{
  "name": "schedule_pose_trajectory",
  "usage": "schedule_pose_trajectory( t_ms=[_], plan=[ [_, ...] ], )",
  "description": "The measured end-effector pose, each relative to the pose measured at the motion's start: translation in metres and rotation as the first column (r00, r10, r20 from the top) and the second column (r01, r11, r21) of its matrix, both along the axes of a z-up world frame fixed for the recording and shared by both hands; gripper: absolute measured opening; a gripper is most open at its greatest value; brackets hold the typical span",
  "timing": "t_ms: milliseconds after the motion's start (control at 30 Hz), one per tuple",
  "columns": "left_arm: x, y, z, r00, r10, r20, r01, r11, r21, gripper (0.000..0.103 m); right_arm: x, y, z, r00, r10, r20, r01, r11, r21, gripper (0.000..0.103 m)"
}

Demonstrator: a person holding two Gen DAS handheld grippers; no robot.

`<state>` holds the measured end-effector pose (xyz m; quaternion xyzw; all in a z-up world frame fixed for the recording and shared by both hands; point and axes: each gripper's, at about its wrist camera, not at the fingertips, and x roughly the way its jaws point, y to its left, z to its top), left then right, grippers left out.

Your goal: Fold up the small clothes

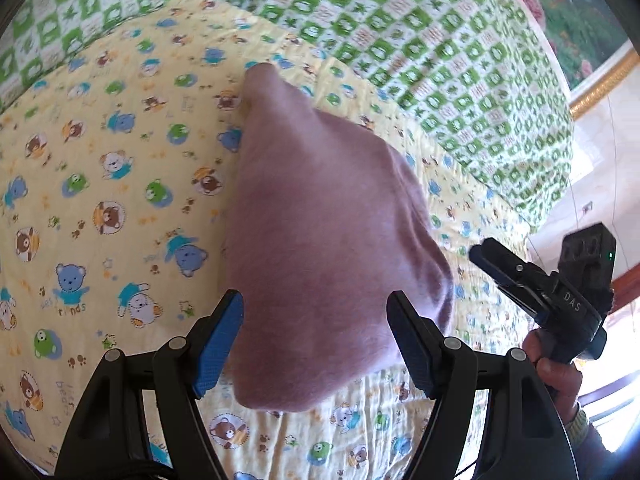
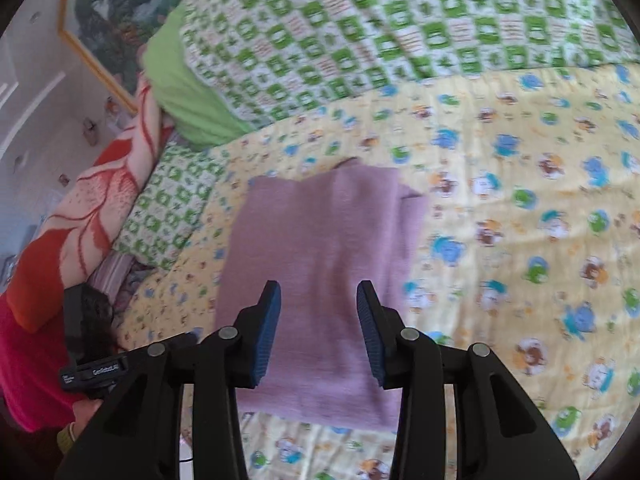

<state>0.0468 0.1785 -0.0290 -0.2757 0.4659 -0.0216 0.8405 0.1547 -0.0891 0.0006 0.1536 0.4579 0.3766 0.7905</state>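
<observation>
Yellow bear-print bedsheet [image 1: 120, 200] carries the folded mauve garment [image 1: 320, 220]. Left wrist view: left hand-held gripper [image 1: 316, 344] stands wide above the garment's near end, gripping nothing. Right wrist view: right hand-held gripper [image 2: 319, 332], partly spread, hovers empty over the garment [image 2: 320, 232].

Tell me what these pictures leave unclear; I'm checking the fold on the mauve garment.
- Mauve garment: its near edge, in the right wrist view, is hidden behind the right gripper.
- Its underside and layer count: hidden against the yellow bear-print quilt in both views.
- Garment type: not identifiable; the left wrist view shows only a smooth bulged surface.
</observation>
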Motion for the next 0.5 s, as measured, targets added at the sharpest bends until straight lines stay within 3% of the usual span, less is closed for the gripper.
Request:
schedule_pose_trajectory(
  t_ms=[133, 267, 367, 400, 500],
  plan=[
    [0.002, -0.009, -0.003, 0.999, -0.034, 0.008, 0.034, 0.999, -0.015, 0.074, -0.004, 0.022, -0.009, 0.996, 0.086, -0.033, -0.086, 0.996, 0.014, 0.041],
    [0.021, -0.02, -0.025, 0.997, -0.079, -0.027, 0.079, 0.997, -0.007, 0.074, 0.009, 0.031, -0.04, 0.992, 0.075, -0.097, -0.081, 0.995, -0.058, 0.041],
    [0.037, -0.027, -0.044, 0.993, -0.1, -0.066, 0.102, 0.994, 0.028, 0.074, 0.031, 0.037, -0.072, 0.986, 0.043, -0.16, -0.066, 0.988, -0.138, 0.031],
    [0.041, -0.03, -0.047, 0.991, -0.113, -0.07, 0.117, 0.992, 0.057, 0.074, 0.038, 0.039, -0.082, 0.984, 0.029, -0.176, -0.056, 0.988, -0.146, 0.023],
    [0.042, -0.036, -0.044, 0.988, -0.137, -0.075, 0.144, 0.985, 0.099, 0.074, 0.052, 0.045, -0.09, 0.989, 0.01, -0.146, -0.037, 0.983, -0.178, 0.015]
  ],
)
